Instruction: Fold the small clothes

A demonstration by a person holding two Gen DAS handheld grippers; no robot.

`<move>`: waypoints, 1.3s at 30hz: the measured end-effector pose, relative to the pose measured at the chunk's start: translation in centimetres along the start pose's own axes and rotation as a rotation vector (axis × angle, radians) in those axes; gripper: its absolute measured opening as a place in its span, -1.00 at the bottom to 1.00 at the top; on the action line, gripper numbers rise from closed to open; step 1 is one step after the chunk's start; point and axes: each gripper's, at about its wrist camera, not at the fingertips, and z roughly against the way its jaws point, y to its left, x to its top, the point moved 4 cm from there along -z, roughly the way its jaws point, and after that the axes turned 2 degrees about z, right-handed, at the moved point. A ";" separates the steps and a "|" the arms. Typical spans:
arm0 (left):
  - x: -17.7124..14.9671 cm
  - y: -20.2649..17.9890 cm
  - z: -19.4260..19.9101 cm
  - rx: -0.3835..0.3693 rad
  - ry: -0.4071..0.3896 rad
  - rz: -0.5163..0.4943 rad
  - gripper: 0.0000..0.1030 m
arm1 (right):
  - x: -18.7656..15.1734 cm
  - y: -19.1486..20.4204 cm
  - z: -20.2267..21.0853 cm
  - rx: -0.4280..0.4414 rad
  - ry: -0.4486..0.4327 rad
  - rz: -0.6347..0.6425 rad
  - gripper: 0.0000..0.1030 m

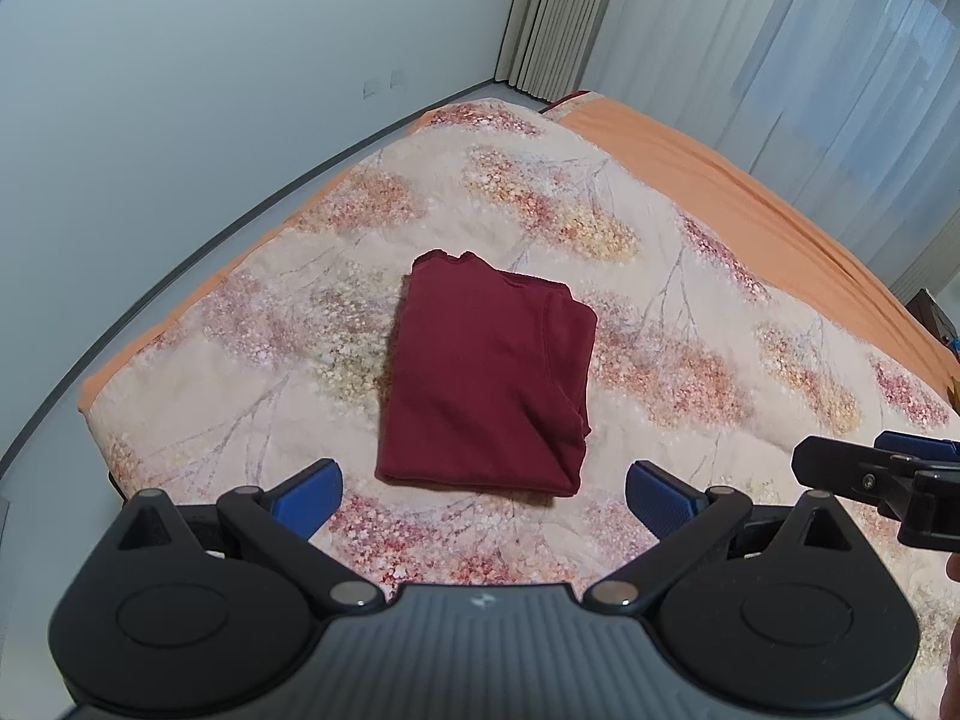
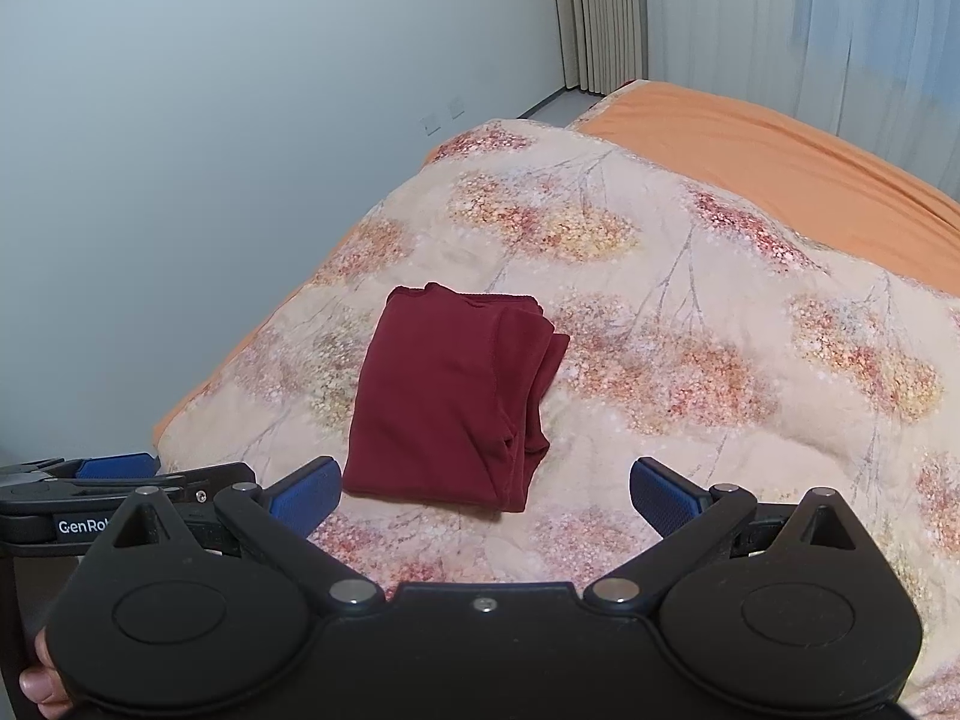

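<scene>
A dark red garment (image 1: 489,378) lies folded into a compact rectangle on the floral quilt (image 1: 690,300); it also shows in the right wrist view (image 2: 450,402). My left gripper (image 1: 483,498) is open and empty, just in front of the garment's near edge, not touching it. My right gripper (image 2: 486,495) is open and empty, also just short of the garment's near edge. The right gripper shows at the right edge of the left wrist view (image 1: 882,471). The left gripper shows at the left edge of the right wrist view (image 2: 120,474).
The quilt covers a bed with an orange sheet (image 2: 750,138) at the far side. A pale wall (image 1: 210,90) runs along the bed's left. Curtains (image 1: 780,48) hang behind the bed. A dark object (image 1: 933,312) sits at the right edge.
</scene>
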 end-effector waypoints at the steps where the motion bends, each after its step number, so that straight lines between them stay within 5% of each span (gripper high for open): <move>1: 0.0 0.0 0.0 0.000 0.000 0.000 0.99 | 0.0 0.0 0.0 0.000 -0.001 -0.001 0.99; 39: 0.0 -0.1 0.0 -0.007 0.004 -0.006 0.99 | 0.3 -0.3 -0.1 -0.003 -0.004 -0.006 0.99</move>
